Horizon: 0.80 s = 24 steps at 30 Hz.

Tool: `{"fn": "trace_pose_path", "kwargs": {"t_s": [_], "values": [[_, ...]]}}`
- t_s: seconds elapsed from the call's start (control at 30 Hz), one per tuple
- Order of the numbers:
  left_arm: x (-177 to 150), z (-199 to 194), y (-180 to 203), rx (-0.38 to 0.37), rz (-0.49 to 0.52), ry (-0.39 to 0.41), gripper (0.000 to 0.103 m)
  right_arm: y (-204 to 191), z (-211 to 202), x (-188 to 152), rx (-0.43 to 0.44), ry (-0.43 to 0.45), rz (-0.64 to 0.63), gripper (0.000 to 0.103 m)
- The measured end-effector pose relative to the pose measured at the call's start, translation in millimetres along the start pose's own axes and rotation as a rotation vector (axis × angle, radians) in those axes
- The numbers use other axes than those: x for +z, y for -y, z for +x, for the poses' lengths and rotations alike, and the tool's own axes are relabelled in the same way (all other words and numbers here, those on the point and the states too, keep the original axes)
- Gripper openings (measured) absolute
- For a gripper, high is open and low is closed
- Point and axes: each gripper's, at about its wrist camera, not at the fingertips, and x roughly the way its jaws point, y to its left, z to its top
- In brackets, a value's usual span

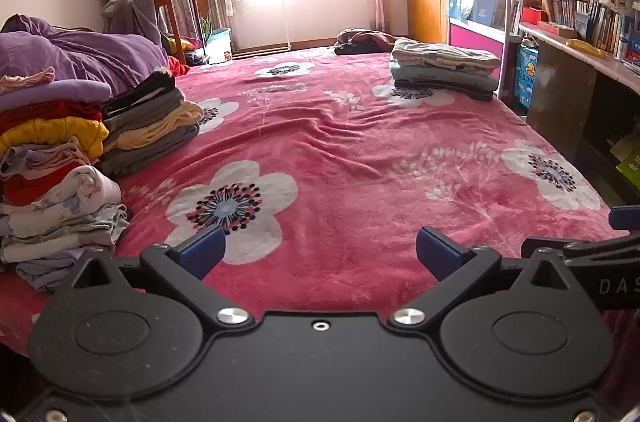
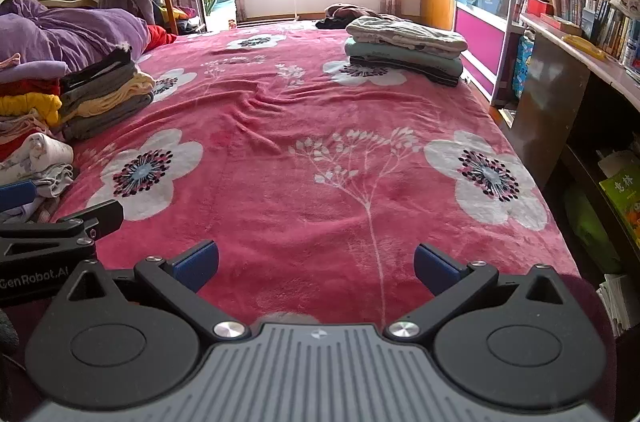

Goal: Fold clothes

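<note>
Both blue-padded left tongs (image 1: pixel 320 252) and right tongs (image 2: pixel 316 268) gape wide, empty, over open pink floral fleece bedspread (image 2: pixel 320 150); folded clothes stacks sit far left (image 1: pixel 52 158) and upper right (image 1: pixel 444 72).

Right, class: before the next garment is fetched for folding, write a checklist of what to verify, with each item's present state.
1. Left tool open and holding nothing: ok.
2. Right tool open and holding nothing: ok.
3. Middle of the pink flowered blanket free of clothes for folding: ok.
4. Folded stack of grey and teal clothes sits level at the far right: ok.
5. Unfolded dark brown heap is at the far end: ok.
6. Heap within reach from here: cannot tell.
</note>
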Motion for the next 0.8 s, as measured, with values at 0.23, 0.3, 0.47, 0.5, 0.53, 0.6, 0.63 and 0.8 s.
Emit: {"fn": "trace_pose_path", "kwargs": {"t_s": [0.23,0.3,0.47,0.5,0.53,0.6,0.63,0.8], "values": [[8,-4,0,0.021,-0.012,0.013,0.102,-3,-5,8,0.008,0.026,-0.001,0.103],[7,-3,1,0.026,-0.008,0.010,0.102,-2,-3,8,0.012,0.026,0.002,0.103],[7,1,1,0.041,-0.006,-0.004,0.102,-1,6,10,0.028,0.011,0.003,0.103],[7,2,1,0.043,-0.008,-0.006,0.102,0,8,10,0.031,0.010,0.004,0.103],[7,3,2,0.046,-0.007,-0.006,0.102,0,9,11,0.034,0.009,0.006,0.103],[8,4,4,0.055,-0.002,-0.003,0.102,1,13,12,0.039,0.008,0.009,0.103],[8,5,5,0.059,0.000,-0.002,0.102,2,14,12,0.042,0.007,0.011,0.103],[7,11,5,0.068,0.017,-0.004,0.102,6,23,9,0.057,-0.008,0.022,0.103]]}}
